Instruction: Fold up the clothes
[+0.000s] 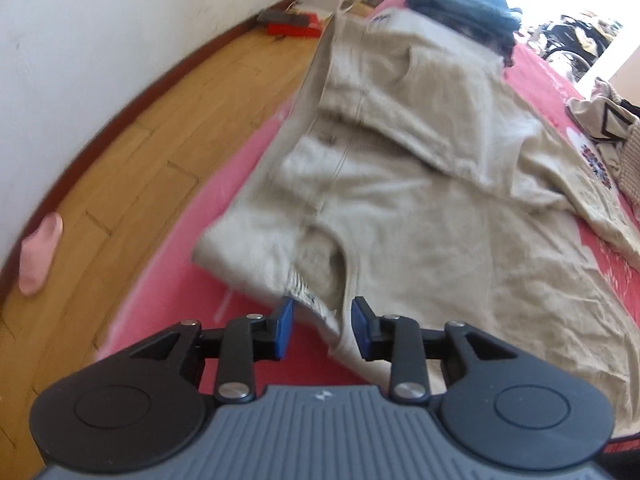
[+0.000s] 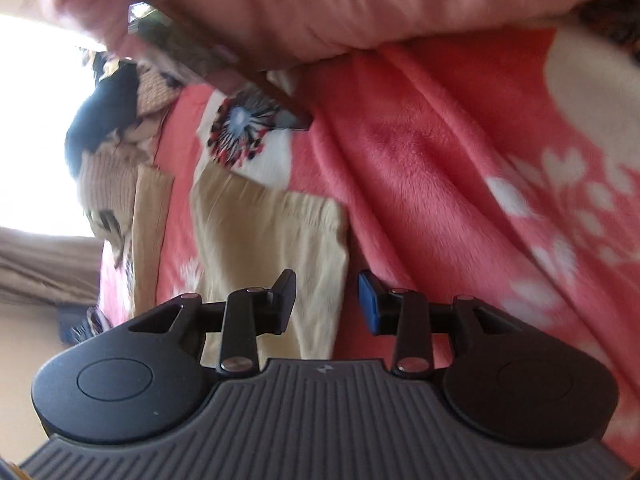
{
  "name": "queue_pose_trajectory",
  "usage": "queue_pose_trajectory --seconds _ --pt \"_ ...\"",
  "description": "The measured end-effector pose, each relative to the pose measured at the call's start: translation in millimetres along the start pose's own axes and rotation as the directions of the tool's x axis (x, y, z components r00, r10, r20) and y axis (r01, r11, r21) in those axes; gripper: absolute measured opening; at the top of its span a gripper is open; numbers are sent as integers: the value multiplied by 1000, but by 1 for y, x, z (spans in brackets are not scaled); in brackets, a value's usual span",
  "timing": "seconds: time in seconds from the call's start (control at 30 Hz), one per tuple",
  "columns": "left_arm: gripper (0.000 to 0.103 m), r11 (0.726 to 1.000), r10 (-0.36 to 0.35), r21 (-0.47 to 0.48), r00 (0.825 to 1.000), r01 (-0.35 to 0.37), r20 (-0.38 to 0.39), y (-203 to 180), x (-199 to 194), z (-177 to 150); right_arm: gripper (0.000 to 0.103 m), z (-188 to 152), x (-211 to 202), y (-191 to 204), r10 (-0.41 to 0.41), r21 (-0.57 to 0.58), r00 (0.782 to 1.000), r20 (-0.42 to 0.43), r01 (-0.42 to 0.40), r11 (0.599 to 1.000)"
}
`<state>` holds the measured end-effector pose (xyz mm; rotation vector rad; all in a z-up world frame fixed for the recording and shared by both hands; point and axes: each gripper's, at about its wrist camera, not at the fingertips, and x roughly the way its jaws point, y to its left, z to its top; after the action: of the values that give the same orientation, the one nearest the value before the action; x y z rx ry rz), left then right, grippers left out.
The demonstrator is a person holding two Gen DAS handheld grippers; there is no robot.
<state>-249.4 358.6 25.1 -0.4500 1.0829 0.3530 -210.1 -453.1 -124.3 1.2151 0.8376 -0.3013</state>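
On the bed, as you see it now:
Garment: the beige sweatshirt (image 1: pixel 420 200) lies spread across the red blanket (image 1: pixel 248 184), partly folded — one sleeve laid over its body, its ribbed neckline nearest you.
Left gripper (image 1: pixel 322 330): your jaws stand apart just above the collar edge; cloth shows in the gap, but the blue pads (image 1: pixel 285 328) do not press on it.
Right gripper (image 2: pixel 328 304): your jaws stand parted here too, nothing clamped — a beige cloth edge (image 2: pixel 272 240) lies below them on the blanket.
Nearby: dark folded clothes (image 1: pixel 460 4) lie past the sweatshirt's far end; a pink sock (image 1: pixel 40 256) is on the wooden floor (image 1: pixel 160 140).
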Motion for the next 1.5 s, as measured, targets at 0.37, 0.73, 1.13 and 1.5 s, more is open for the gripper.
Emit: queue_pose_trajectory --seconds 0.37,0.73,1.13,1.5 --pt "32 993 -86 82 993 80 77 -47 6 25 3 -17 -22 -2 -61 -133 977 204 90 987" --pt "35 962 -152 231 988 145 13 -95 40 11 19 -21 -53 56 -36 -456 933 359 209 865" --pt "40 852 -228 491 973 182 37 -172 70 16 14 -36 78 128 -187 -805 965 183 257 535" --pt "45 667 -266 740 955 83 132 -257 107 28 25 -56 124 230 -74 -786 993 -91 -27 618"
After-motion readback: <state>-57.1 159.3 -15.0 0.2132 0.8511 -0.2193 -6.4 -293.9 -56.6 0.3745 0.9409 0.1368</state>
